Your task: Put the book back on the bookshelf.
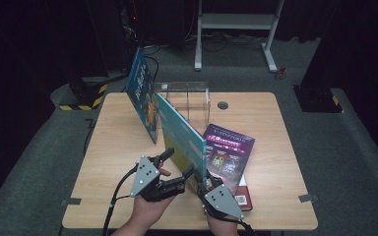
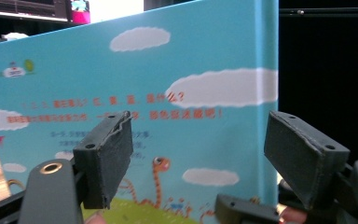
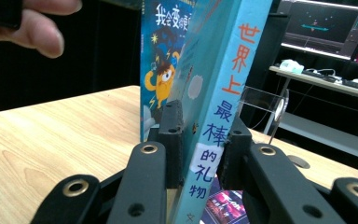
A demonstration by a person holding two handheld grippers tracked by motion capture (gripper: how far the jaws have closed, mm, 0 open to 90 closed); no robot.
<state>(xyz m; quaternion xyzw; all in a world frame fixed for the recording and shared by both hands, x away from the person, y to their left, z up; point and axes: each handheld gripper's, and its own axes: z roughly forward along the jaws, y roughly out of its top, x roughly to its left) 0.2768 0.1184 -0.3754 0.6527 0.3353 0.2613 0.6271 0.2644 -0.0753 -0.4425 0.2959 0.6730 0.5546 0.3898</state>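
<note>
Two claws work near the table's front edge, one on each side of a light blue book [image 1: 184,140] that stands upright on its lower edge and runs from mid-table toward the front. The left claw [image 1: 175,164] is just left of the book's cover, jaws wide and off it; in the left gripper view its pads [image 2: 107,156] frame the cloud-printed cover with nothing between them. The right claw [image 3: 204,142] is clamped narrow on the book's spine end, one pad on each cover, as the right gripper view shows. Behind the book, toward the table's back-left, a second blue book [image 1: 142,93] stands tilted. A clear rack [image 1: 189,98] sits at the back edge. Right of the held book, a purple book [image 1: 226,152] lies flat atop a red one [image 1: 243,196].
</note>
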